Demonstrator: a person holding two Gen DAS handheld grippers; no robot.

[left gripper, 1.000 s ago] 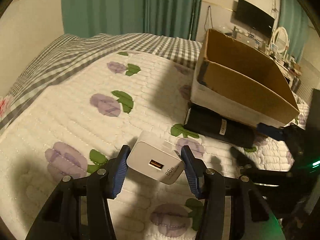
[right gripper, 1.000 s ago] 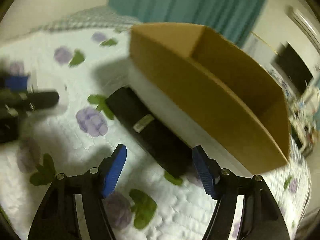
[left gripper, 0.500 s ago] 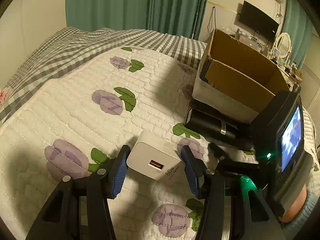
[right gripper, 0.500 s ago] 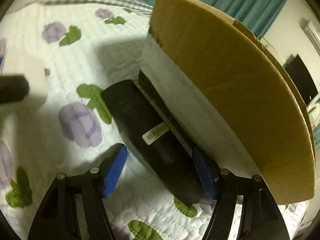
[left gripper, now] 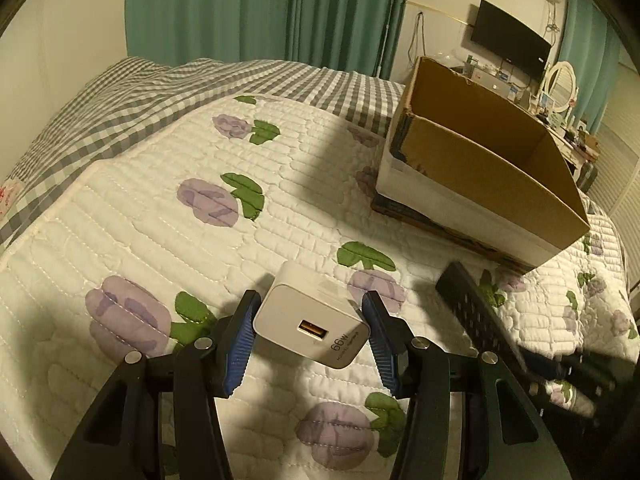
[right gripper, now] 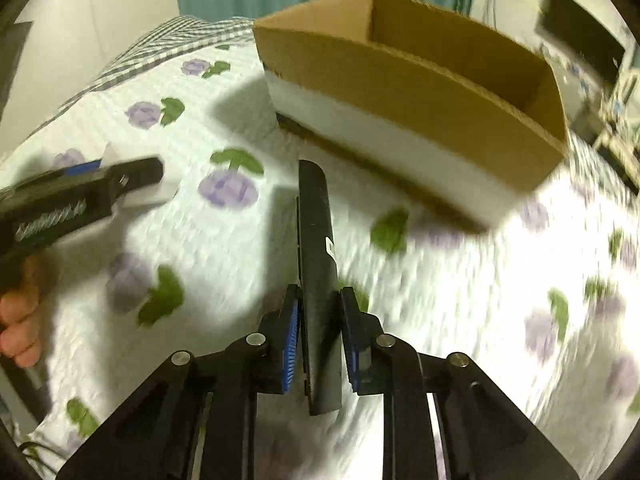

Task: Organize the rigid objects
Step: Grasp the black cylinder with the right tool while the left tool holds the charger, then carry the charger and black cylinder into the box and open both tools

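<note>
My left gripper (left gripper: 310, 338) is shut on a white 66W USB charger (left gripper: 310, 316) and holds it just above the quilt. My right gripper (right gripper: 318, 342) is shut on a long black remote-like object (right gripper: 316, 248), held on edge and pointing toward the open cardboard box (right gripper: 412, 76). In the left wrist view the black object (left gripper: 472, 316) shows at lower right, and the box (left gripper: 480, 160) stands at the right on the bed. The box looks empty inside.
A white quilt with purple flowers (left gripper: 160, 220) covers the bed, with a grey checked blanket (left gripper: 120, 96) behind it. Green curtains hang at the back. A TV (left gripper: 510, 44) and a cluttered dresser stand behind the box. The left gripper shows at the left of the right wrist view (right gripper: 80, 196).
My right gripper has closed on the black object, lifted it from beside the box and drawn back from the box. My left gripper keeps holding the charger in place.
</note>
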